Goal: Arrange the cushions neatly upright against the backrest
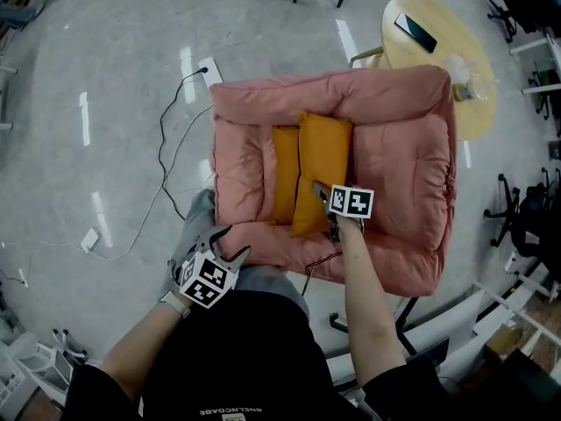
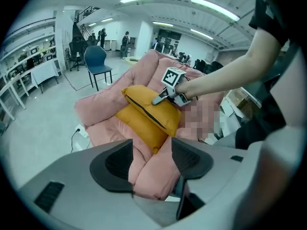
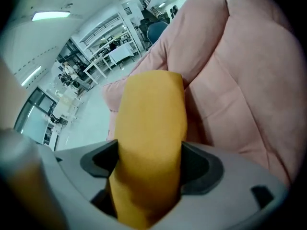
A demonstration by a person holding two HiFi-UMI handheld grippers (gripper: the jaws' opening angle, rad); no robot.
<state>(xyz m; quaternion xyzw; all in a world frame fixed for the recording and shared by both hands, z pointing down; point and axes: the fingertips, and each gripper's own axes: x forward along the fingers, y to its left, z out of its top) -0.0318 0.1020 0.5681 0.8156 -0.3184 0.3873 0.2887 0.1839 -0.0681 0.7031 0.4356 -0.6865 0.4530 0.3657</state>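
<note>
A pink padded armchair point(image 1: 403, 156) fills the middle of the head view. Two orange cushions stand side by side on its seat, a narrower one point(image 1: 284, 174) at the left and a larger one point(image 1: 323, 156) beside it. My right gripper point(image 1: 323, 198) is shut on the near end of the larger cushion point(image 3: 151, 123), whose fabric fills the gap between the jaws point(image 3: 148, 164). Pink padding point(image 3: 240, 80) rises to its right. My left gripper point(image 1: 230, 242) hangs open off the chair's front left corner with nothing between its jaws point(image 2: 152, 159). From there the held cushion point(image 2: 144, 116) shows tilted.
A round wooden table point(image 1: 456, 95) with a phone point(image 1: 415, 32) and a clear bottle stands behind the chair at the right. A black cable point(image 1: 166, 147) and a white plug lie on the floor at the left. Office chairs point(image 1: 517, 209) stand at the right.
</note>
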